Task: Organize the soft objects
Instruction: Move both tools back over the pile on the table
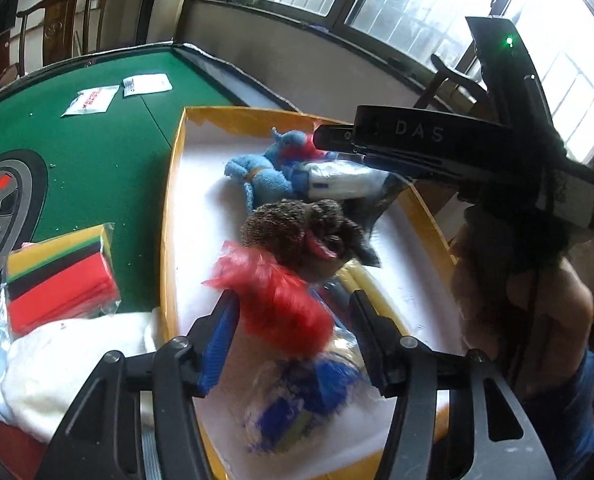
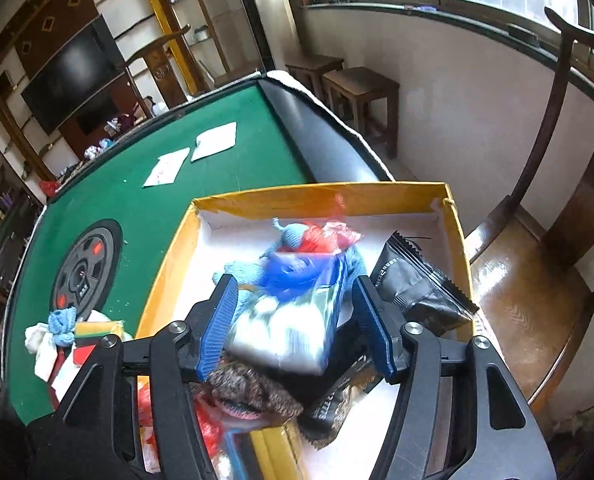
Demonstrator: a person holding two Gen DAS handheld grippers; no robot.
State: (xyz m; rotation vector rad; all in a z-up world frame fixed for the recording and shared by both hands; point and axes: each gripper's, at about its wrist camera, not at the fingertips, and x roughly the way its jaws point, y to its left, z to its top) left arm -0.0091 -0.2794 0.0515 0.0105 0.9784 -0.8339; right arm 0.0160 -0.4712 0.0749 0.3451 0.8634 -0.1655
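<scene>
A: Looking along the left gripper (image 1: 293,320), we see its blue-padded fingers (image 1: 217,344) spread, with a clear bag (image 1: 297,364) between them, red (image 1: 273,300) at its top, blue and yellow lower down. The left pad lies at the bag's edge; whether it still touches we cannot tell, as the bag is blurred. The right finger stands clear of it.

B: And where does the bag lie?

A: Over the near end of the yellow-walled box (image 1: 173,184), which sits on the green table (image 1: 109,148). Beyond it in the box lie a brown knitted toy (image 1: 297,232) and a blue knitted toy (image 1: 257,172).

B: We note the right gripper (image 2: 295,320) likewise spread, a blue-and-white packet (image 2: 293,320) between its fingers (image 2: 221,320), blurred, neither pad plainly pressing on it.

A: That packet hangs above the box (image 2: 165,272), beside a black pouch (image 2: 417,280). Outside the box, a pack of coloured felt (image 1: 61,280) and a white cloth (image 1: 69,364) rest on the table
</scene>
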